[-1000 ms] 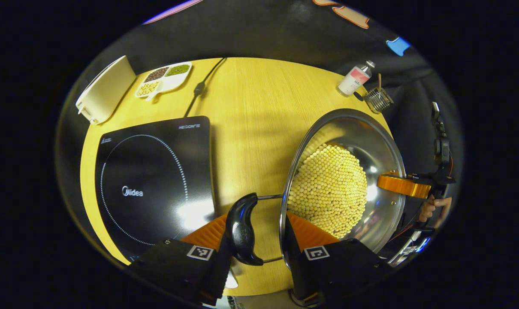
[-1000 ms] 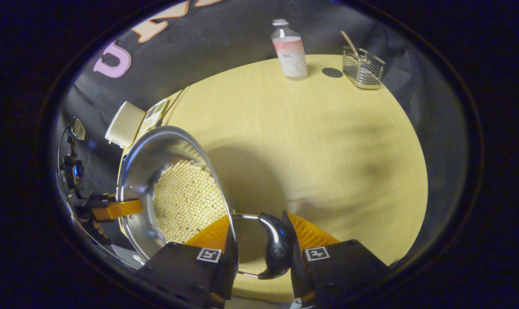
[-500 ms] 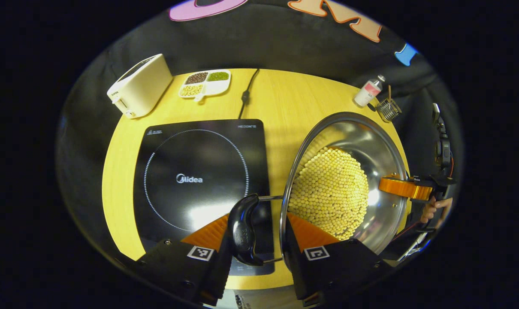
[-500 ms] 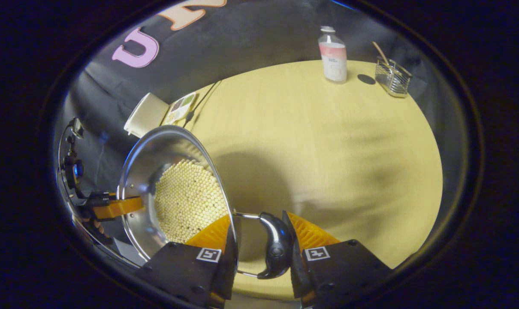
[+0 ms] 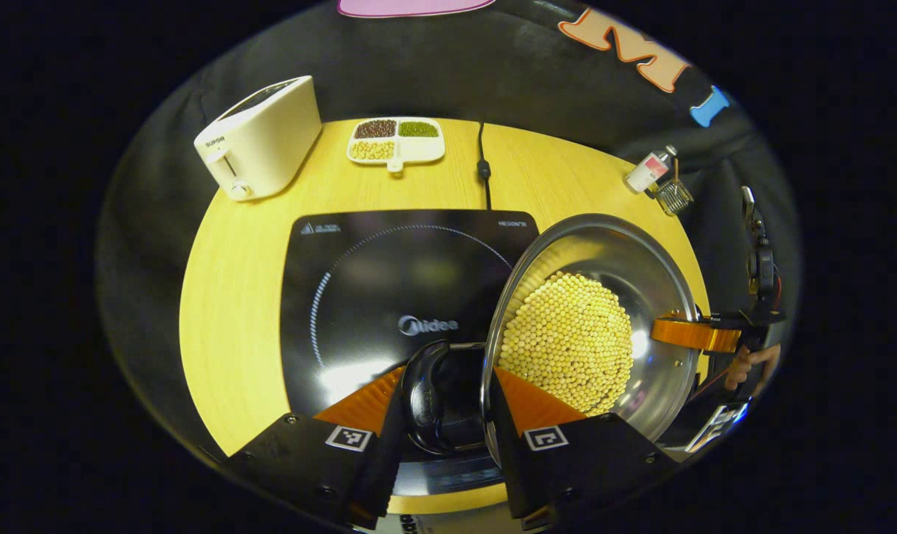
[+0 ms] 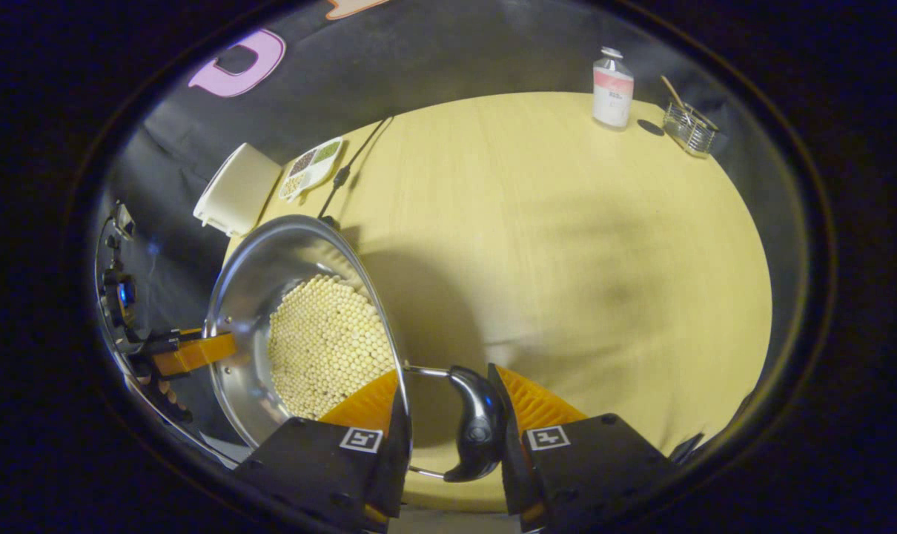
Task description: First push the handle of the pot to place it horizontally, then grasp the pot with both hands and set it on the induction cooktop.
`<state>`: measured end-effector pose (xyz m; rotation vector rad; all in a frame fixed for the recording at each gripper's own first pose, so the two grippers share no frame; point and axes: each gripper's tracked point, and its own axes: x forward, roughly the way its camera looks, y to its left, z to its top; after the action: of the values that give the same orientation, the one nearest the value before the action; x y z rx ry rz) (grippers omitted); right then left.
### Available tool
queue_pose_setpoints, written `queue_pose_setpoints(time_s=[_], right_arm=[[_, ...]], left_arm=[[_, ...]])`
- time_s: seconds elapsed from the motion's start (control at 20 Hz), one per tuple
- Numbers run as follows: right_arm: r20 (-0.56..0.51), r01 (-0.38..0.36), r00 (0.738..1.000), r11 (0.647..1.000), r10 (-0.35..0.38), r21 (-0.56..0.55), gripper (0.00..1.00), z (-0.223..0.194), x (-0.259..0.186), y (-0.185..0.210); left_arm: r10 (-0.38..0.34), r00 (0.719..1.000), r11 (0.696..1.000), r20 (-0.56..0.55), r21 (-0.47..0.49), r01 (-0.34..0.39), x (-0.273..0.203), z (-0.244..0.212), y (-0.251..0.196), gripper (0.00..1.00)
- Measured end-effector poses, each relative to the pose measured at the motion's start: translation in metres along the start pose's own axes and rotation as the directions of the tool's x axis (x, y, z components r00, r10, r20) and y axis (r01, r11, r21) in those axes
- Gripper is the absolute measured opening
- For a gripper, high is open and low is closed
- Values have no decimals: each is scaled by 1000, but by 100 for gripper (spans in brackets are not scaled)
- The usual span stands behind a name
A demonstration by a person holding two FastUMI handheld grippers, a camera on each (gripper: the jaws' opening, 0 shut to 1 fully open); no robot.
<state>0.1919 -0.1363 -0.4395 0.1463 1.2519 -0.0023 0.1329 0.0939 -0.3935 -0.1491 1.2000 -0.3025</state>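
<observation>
Over the cooktop (image 5: pixel 359 297) we carry one pot (image 5: pixel 641 252) of beans by its two side handles, one per gripper, keeping it level. Left gripper (image 5: pixel 442 415) is clamped on the left handle (image 5: pixel 422 397); right gripper (image 6: pixel 448 426) on the right handle (image 6: pixel 474 423). Pot reads airborne, not set down.

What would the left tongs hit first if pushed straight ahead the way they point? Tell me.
The left tongs are shut on the pot's black side handle. Straight ahead lies the induction cooktop, below them; past it the power cord and the divided bean dish. The cooktop looks likeliest first, though depth is unclear.
</observation>
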Motion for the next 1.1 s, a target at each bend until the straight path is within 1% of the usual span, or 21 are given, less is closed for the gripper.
queue_pose_setpoints(time_s=[0.15, 0.35, 0.4, 0.5, 0.8, 0.85, 1.0, 1.05, 1.1], right_arm=[[13, 29, 999, 999, -29, 36, 55, 8, -14, -6], [15, 56, 998, 997, -57, 51, 56, 3, -20, -8], [19, 63, 998, 997, -64, 52, 49, 2, -22, -7], [28, 69, 997, 996, -70, 55, 50, 5, -24, -7], [21, 67, 997, 996, -68, 62, 49, 12, -32, -20], [24, 68, 997, 996, -69, 58, 49, 7, -27, -14], [25, 61, 998, 996, -62, 59, 49, 9, -25, -10], [25, 61, 998, 997, -62, 56, 49, 7, -26, -10], [34, 78, 996, 995, -80, 54, 65, 8, -28, -12]], left_arm=[[-11, 1000, 998, 22, 57, 10, -1, 15, 32, 60], [4, 997, 994, 79, 113, -13, -2, 25, 75, 60], [4, 996, 993, 92, 118, -14, -3, 27, 83, 60], [4, 994, 993, 111, 117, -17, -4, 31, 97, 60], [35, 989, 987, 145, 150, -57, -8, 40, 125, 60], [36, 989, 987, 146, 148, -58, -7, 40, 125, 60], [42, 988, 987, 151, 148, -65, -5, 41, 127, 60], [51, 987, 987, 150, 142, -73, -5, 40, 129, 61], [66, 987, 987, 146, 133, -86, -5, 38, 130, 64]])
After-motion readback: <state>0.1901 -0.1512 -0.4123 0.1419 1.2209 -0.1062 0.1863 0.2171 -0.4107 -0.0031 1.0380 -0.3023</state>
